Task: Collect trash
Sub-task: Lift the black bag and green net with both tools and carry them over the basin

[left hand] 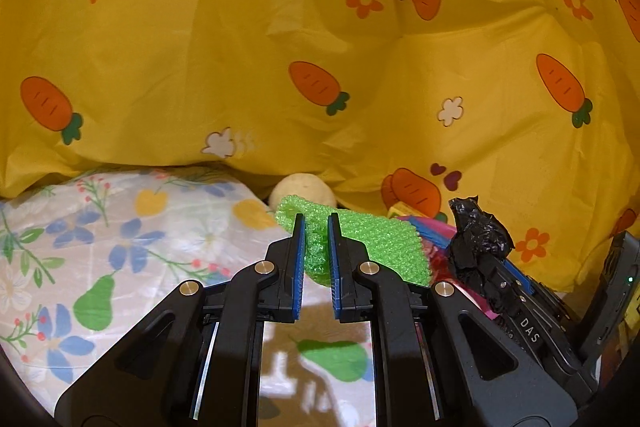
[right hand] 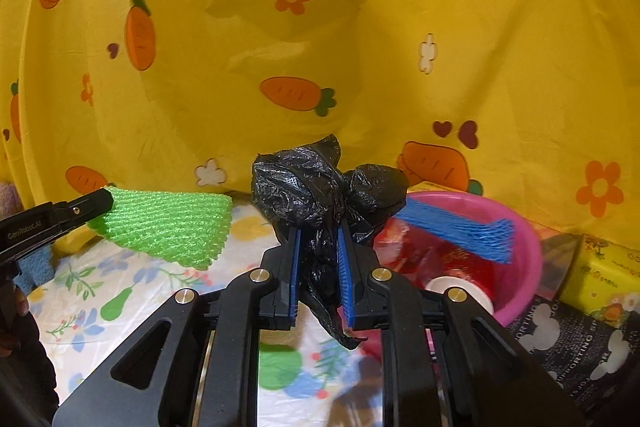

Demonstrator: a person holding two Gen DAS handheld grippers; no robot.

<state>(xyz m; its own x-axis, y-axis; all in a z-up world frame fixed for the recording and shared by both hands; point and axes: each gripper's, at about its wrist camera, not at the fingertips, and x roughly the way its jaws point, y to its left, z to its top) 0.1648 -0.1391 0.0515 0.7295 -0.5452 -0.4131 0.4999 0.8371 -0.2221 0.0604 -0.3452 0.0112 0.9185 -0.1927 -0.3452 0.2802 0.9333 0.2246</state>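
Left gripper (left hand: 317, 227) clamped on green foam net (right hand: 168, 227); right gripper (right hand: 318, 239) pinching black bag (right hand: 320, 183); I'd carry both over pink basin (right hand: 524, 267), releasing low.

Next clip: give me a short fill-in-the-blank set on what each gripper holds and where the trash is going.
1. The left gripper is shut on a foam net coloured ____.
2. The right gripper is shut on a crumpled plastic bag coloured ____.
3. The blue foam net lies across a basin coloured ____.

Missing words: green; black; pink
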